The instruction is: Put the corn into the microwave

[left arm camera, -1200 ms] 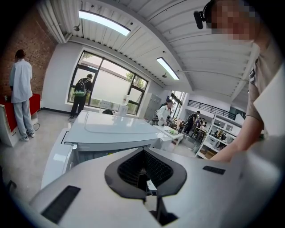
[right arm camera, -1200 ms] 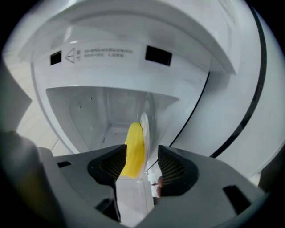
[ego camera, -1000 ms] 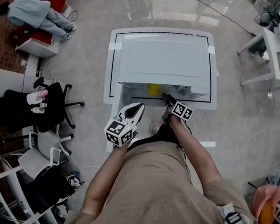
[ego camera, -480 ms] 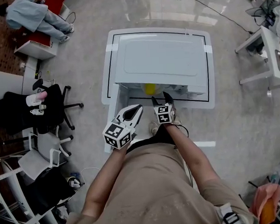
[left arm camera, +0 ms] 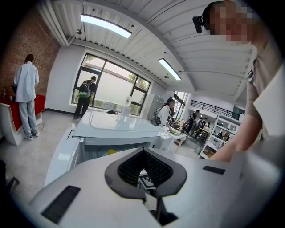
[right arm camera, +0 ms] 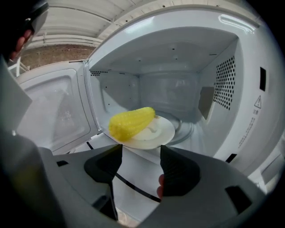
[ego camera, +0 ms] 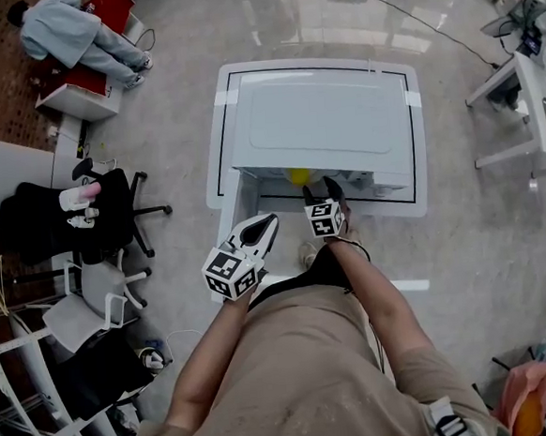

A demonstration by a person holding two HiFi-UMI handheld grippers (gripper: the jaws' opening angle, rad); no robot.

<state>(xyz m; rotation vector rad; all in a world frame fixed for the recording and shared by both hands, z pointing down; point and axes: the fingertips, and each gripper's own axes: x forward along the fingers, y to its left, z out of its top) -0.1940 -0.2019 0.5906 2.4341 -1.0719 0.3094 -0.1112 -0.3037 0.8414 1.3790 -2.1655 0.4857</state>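
Note:
The yellow corn (right arm camera: 131,122) lies on a white plate (right arm camera: 158,133) at the front of the open microwave (right arm camera: 222,89). The plate's front rim juts over the sill. My right gripper (right arm camera: 140,153) hangs just in front of the plate, open, with nothing between its jaws. From the head view the corn (ego camera: 298,176) shows under the microwave's (ego camera: 322,124) front edge, with the right gripper (ego camera: 320,192) pointing at it. My left gripper (ego camera: 266,224) waits lower left, shut and empty. In its own view its tips (left arm camera: 143,151) meet, and the corn (left arm camera: 111,152) is a small yellow spot beyond.
The microwave door (right arm camera: 53,111) stands swung open to the left. The microwave sits on a white table (ego camera: 221,160). Office chairs (ego camera: 93,203) stand at the left, a person (ego camera: 70,31) bends at the upper left, and a side table (ego camera: 536,98) stands at the right.
My right gripper has rolled, its marker cube turning, and shifted a little left in front of the microwave opening. The left gripper and the corn have stayed put.

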